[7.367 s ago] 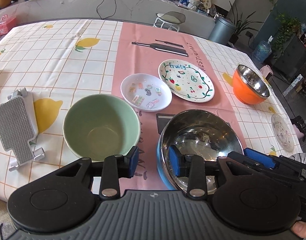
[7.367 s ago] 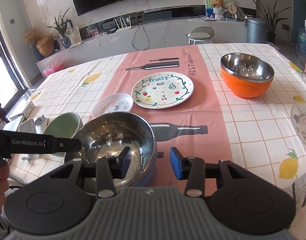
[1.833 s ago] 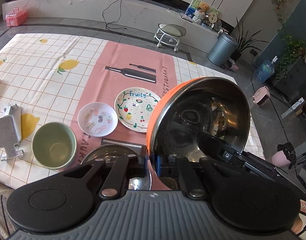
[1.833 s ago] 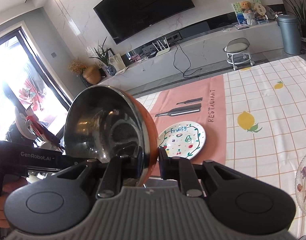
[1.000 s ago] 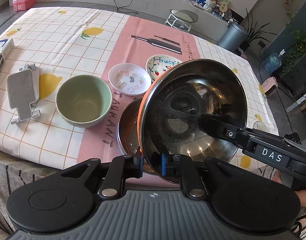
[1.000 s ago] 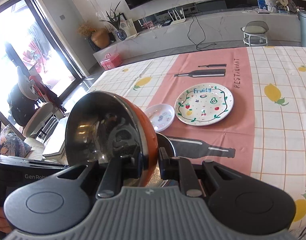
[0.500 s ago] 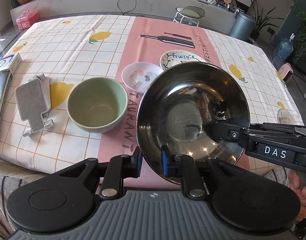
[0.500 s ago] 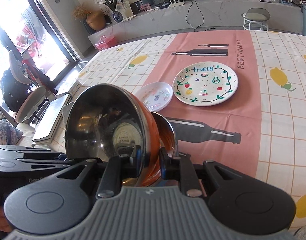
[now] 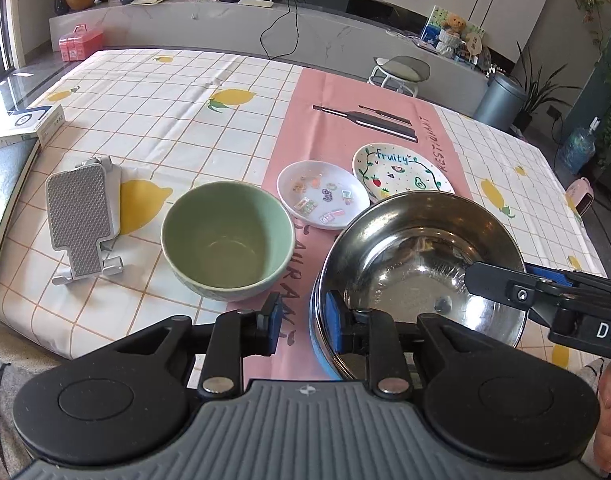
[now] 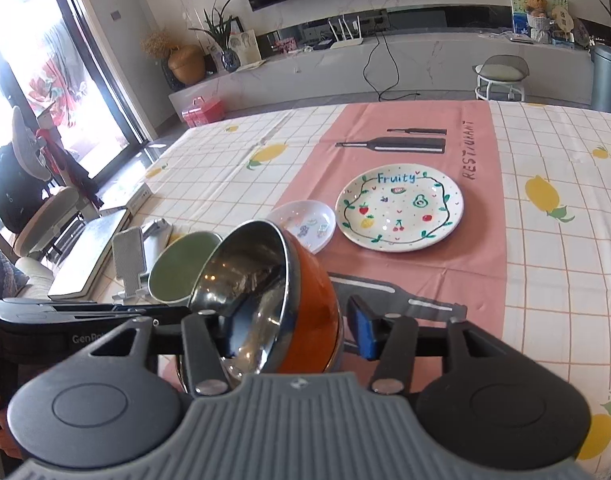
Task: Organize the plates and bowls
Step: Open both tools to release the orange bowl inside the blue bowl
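Jaws of both the left gripper (image 9: 301, 322) and right gripper (image 10: 295, 330) had just been opening, apart around the rim of the orange bowl (image 10: 305, 304). That bowl was nested in the blue bowl (image 9: 319, 350); the green bowl (image 9: 225, 240) was seen empty.

Three bowls (image 9: 421, 256), two plates (image 9: 323, 194), one phone stand (image 9: 79, 216)

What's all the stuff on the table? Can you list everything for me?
orange bowl: one, orange outside and shiny inside, nested in the blue bowl
blue bowl: one, blue, near table edge
green bowl: one, pale green, left of the stack
small plate: one, white with little pictures, behind the bowls
Fruity plate: one, white with fruit drawings, right of the small plate
phone stand: one, grey, left of the green bowl
left gripper: black, blue pads, astride the stack's rim, jaws just been opening, not pressing
right gripper: same colours, astride the orange bowl's rim, jaws just been opening, not pressing
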The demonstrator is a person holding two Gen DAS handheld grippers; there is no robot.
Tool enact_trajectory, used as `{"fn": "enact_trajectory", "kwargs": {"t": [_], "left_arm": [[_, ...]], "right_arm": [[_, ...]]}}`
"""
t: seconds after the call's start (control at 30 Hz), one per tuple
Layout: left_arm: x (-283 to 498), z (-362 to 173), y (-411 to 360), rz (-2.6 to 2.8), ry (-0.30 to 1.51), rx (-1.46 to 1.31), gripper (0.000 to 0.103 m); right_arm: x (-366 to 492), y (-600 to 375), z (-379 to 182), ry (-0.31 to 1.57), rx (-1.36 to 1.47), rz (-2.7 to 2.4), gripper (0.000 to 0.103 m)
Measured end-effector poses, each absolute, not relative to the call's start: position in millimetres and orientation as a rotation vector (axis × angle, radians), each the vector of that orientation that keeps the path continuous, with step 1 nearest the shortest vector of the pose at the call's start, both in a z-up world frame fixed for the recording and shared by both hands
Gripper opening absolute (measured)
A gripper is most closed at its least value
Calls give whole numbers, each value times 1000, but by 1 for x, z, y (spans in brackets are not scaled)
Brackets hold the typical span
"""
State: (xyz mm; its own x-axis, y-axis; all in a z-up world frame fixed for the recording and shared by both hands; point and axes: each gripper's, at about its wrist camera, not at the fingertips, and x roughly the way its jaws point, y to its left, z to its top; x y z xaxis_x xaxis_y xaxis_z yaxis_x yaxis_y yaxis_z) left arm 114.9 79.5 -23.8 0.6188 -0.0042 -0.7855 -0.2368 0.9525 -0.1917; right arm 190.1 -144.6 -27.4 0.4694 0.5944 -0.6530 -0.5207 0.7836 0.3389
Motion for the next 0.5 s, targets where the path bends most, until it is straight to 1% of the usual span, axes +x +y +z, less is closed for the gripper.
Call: {"fn": "enact_trajectory", "kwargs": {"t": [0.1, 0.27, 0.43, 0.5], "left_arm": [[115, -27, 83, 127, 883, -301, 30], [112, -32, 89, 111, 866, -345, 32], [110, -34, 92, 110, 844, -379, 33], [107, -32, 94, 106, 806, -408, 34]], "right_arm": [[194, -146, -29, 817, 101, 664, 60], [203, -153, -37, 821, 146, 621, 58], [212, -158, -46, 855, 241, 643, 57], [214, -158, -49, 866, 259, 636, 54]]}}
